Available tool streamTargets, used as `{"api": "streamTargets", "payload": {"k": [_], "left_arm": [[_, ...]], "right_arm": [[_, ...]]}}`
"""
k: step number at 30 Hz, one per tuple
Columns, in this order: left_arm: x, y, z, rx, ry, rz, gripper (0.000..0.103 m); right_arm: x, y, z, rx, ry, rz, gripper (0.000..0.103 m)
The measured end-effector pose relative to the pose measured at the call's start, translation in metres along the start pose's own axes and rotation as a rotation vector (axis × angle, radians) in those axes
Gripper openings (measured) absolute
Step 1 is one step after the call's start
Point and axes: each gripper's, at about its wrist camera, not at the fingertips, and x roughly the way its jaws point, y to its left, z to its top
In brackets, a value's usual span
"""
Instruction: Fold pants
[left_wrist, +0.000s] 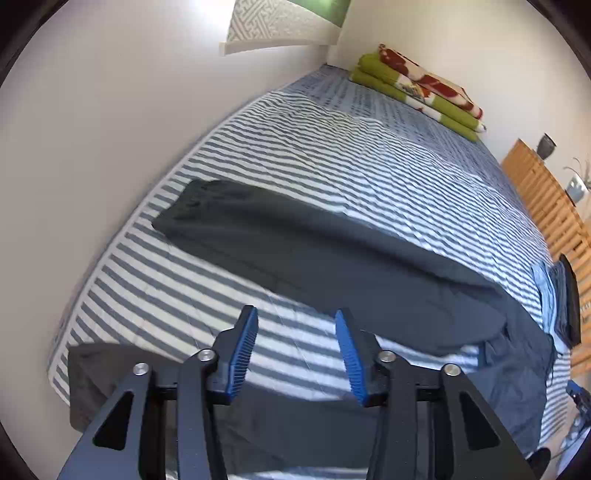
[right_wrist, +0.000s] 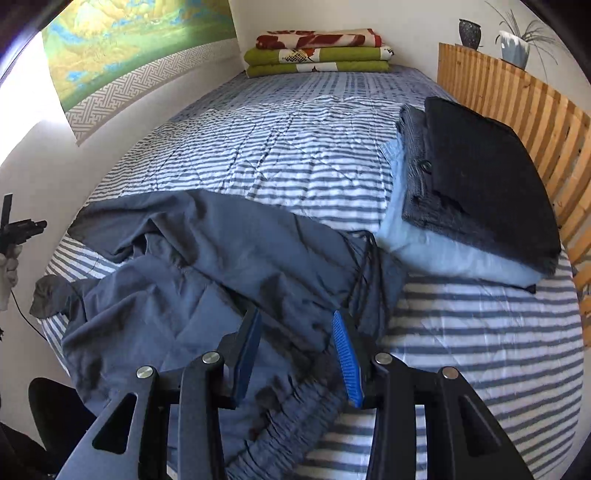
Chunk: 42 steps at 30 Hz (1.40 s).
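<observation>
Dark grey-blue pants (left_wrist: 332, 258) lie on the striped bed cover (left_wrist: 332, 166). One leg stretches flat from its hem at the left to the waist at the right. The other leg (left_wrist: 295, 417) lies nearer, under the gripper's body. My left gripper (left_wrist: 295, 310) is open above the bare striped strip between the two legs, holding nothing. In the right wrist view the pants (right_wrist: 184, 258) are rumpled, and the gathered waistband (right_wrist: 295, 410) lies below my right gripper (right_wrist: 295, 314). Its jaws stand apart over the fabric, and the pads do not visibly press on it.
A stack of folded dark and light-blue clothes (right_wrist: 480, 192) sits at the bed's right side against a wooden slatted rail (right_wrist: 517, 99). Folded green and red blankets (right_wrist: 317, 51) lie at the far end. A white wall borders the left side. Potted plants stand on the rail.
</observation>
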Motion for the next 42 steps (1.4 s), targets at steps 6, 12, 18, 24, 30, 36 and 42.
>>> {"api": "streamTargets", "payload": {"k": [6, 12, 18, 24, 30, 36, 42], "left_arm": [[-0.009, -0.046, -0.088, 0.066, 0.098, -0.076, 0.054], [0.001, -0.071, -0.136, 0.094, 0.168, -0.102, 0.055], [-0.013, -0.058, -0.128, 0.065, 0.127, -0.085, 0.055], [-0.050, 0.018, -0.112, -0.085, 0.034, 0.030, 0.055], [-0.054, 0.116, -0.119, -0.288, 0.020, 0.147, 0.055], [-0.044, 0.184, -0.119, -0.456, 0.031, 0.135, 0.055], [-0.019, 0.192, -0.085, -0.477, 0.060, 0.098, 0.077]], "right_arm": [[-0.010, 0.007, -0.076, -0.001, 0.100, 0.069, 0.037], [-0.005, 0.018, -0.128, 0.018, 0.196, 0.132, 0.037], [0.000, 0.041, -0.134, -0.048, 0.157, 0.155, 0.012], [-0.032, 0.034, -0.118, -0.118, 0.116, 0.075, 0.010], [-0.059, 0.004, -0.113, -0.140, 0.114, -0.142, 0.017], [-0.067, 0.027, -0.085, -0.166, 0.074, -0.175, 0.023], [-0.033, 0.126, -0.053, -0.380, 0.086, 0.078, 0.034]]}}
